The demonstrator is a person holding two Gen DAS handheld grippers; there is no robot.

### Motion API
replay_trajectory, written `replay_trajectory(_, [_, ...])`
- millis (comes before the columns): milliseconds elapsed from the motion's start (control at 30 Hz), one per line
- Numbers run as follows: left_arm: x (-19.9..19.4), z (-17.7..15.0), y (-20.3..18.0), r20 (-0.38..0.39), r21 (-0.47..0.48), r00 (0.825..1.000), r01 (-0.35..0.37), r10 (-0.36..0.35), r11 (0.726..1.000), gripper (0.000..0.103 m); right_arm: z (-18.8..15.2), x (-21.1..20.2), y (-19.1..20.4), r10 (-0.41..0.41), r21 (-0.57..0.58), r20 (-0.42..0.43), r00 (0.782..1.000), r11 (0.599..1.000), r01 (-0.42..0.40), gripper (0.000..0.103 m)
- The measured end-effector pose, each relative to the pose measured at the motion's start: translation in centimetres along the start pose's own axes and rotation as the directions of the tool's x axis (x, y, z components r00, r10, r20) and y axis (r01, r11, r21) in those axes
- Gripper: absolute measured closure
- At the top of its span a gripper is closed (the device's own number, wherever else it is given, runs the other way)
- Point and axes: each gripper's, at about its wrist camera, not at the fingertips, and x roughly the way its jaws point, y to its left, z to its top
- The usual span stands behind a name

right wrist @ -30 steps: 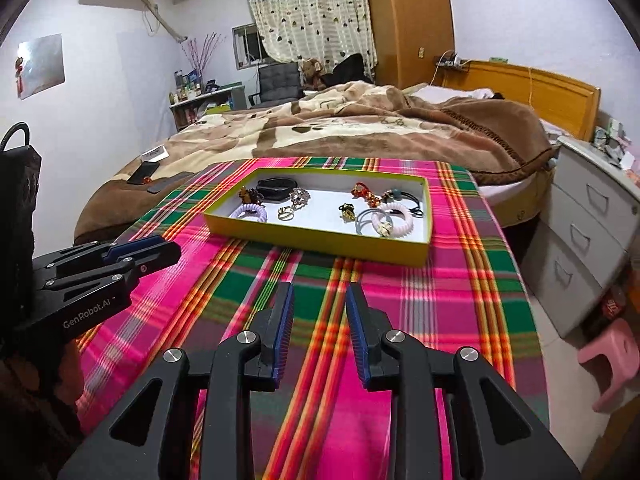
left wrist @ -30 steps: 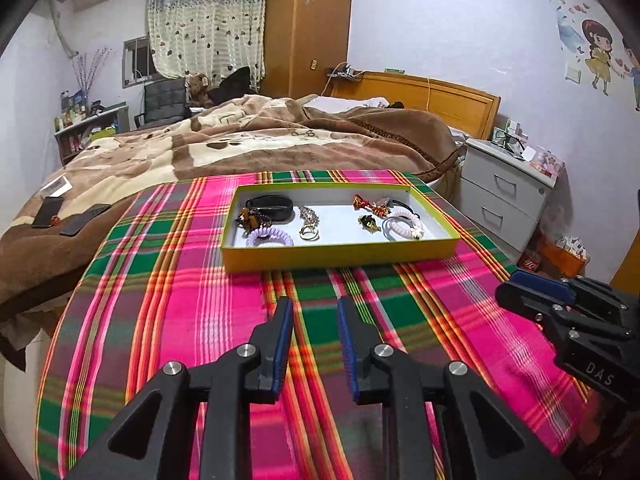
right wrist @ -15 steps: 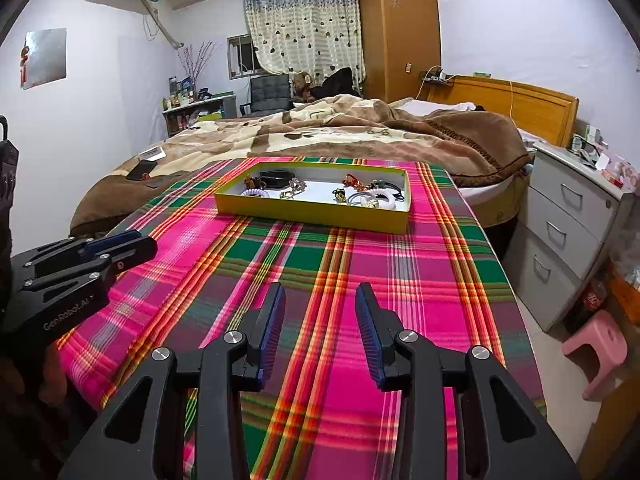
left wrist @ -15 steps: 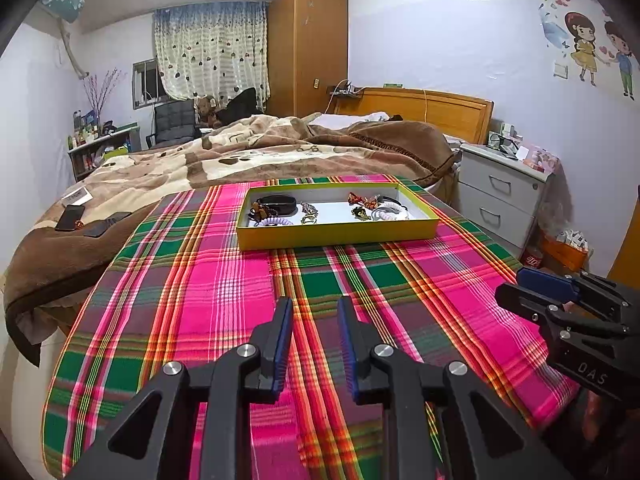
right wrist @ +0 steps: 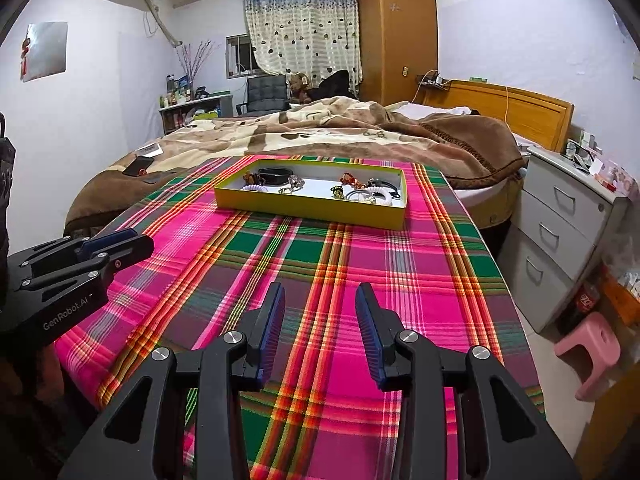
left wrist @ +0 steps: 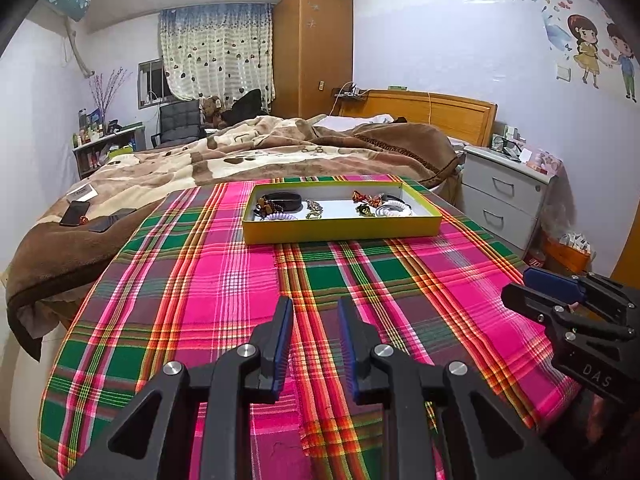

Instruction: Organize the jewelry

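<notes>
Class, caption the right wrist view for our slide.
Open right tool over plaid cloth, facing a yellow jewelry tray.

Woven plaid tablecloth [left wrist: 224,280] — matt; yellow tray [left wrist: 340,234] looks like cardboard.

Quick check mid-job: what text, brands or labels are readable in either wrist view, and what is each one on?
"DAS": white letters on the black body of the right gripper, seen in the left wrist view.
"GenRobot.AI": white letters on the black body of the left gripper, seen in the right wrist view.
Bottles on the far shelf: labels too small to read.
Red can by the white drawers: lettering too blurred to read.
</notes>
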Motion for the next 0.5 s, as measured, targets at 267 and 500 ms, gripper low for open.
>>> replay_trajectory(267, [0.02, -0.09, -0.23, 0.0, 0.006, 1.0, -0.004, 0.004, 1.0, 0.081, 0.02, -0.05, 0.05, 0.003, -0.001, -0.001, 1.0, 1.0, -0.003, 0.065])
replay_trajectory(500, [0.08, -0.03, -0.4, 0.002, 0.006, 1.0, -0.002, 0.002, 1.0, 0.081, 0.09, -0.03, 0.06, 0.002, -0.001, -0.001, 1.0, 1.0, -0.002, 0.065])
